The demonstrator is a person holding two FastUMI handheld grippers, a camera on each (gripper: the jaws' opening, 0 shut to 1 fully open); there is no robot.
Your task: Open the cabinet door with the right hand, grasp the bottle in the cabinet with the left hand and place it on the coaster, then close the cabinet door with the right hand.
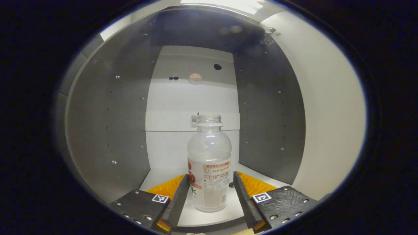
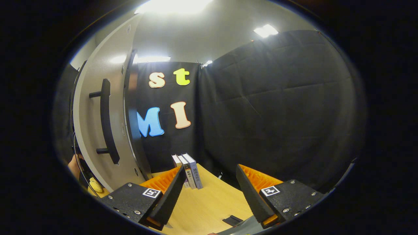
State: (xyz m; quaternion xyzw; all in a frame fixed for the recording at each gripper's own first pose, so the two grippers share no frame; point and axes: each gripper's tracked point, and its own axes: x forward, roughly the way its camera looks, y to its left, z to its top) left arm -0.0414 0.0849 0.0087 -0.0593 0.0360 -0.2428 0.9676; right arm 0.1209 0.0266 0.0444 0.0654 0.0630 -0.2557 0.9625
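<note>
Bottle point(image 1: 209, 164) stands upright near the cabinet shelf point(image 1: 163, 178) front edge | our left tool point(image 1: 210, 191) straddles it, wide, not squeezing | our right tool point(image 2: 207, 192) released, clear of the open door point(image 2: 94, 130)

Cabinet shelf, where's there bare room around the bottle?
Bare shelf floor lies left of the bottle and behind it up to the back wall. Tightest at the bottle's sides, where the left gripper straddles it.

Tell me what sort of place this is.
Probably a staged recording booth, not a home: black cloth walls surround a wooden table with upright books and a white cabinet holding one clear plastic bottle.
</note>
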